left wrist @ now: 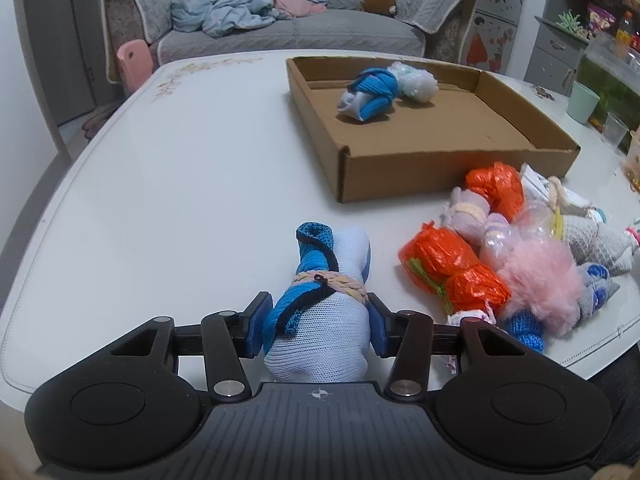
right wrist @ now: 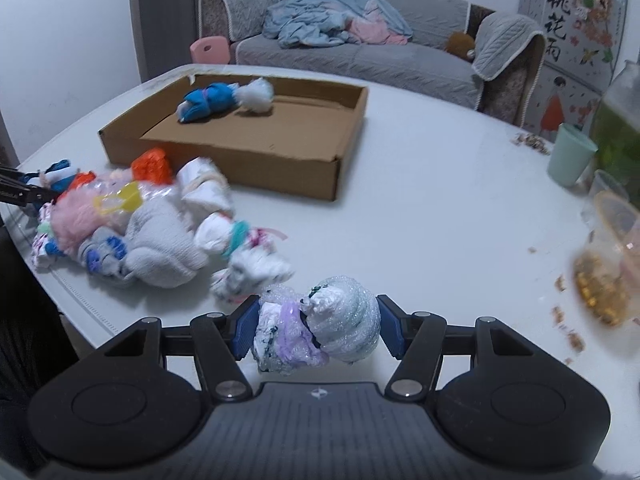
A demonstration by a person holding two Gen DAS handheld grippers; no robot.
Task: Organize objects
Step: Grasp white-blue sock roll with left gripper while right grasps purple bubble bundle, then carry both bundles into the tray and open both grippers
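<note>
My left gripper is shut on a blue and white sock roll bound with a braided band, low over the white table. A glittery white and purple bundle sits pressed between the blue pads of my right gripper. A shallow cardboard box stands on the table beyond both grippers. Inside it lie a blue and white roll and a fluffy white bundle. A pile of rolled socks and orange bags lies in front of the box.
A mint cup and clear containers, one holding yellow grains, stand at the table's right side, with brown crumbs scattered nearby. A grey sofa with blankets sits behind the table. A pink chair back shows at the far edge.
</note>
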